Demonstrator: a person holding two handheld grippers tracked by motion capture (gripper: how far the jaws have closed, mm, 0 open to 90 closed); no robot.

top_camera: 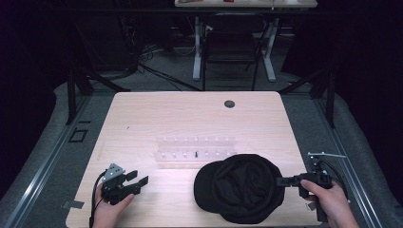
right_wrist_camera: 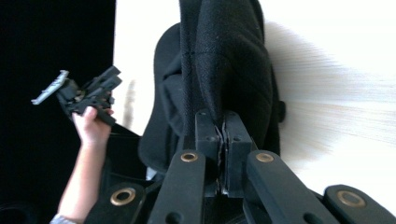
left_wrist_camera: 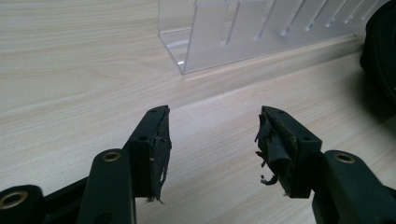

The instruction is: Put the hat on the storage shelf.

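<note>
Dim surroundings, evenly lit table (top_camera: 142, 118), right gripper view overexposed, blurred.

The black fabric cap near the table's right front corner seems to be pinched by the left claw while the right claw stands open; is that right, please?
Not quite: the claws are swapped. The right claw is shut on the black fabric cap, as the right gripper view shows, while the left claw stands open over the pale wooden table.

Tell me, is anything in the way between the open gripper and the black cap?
Nothing visible is. The left gripper, fingers apart, faces the black cap across bare table. The clear rack sits farther back, off that line. The right gripper already pinches the cap's fabric.
</note>
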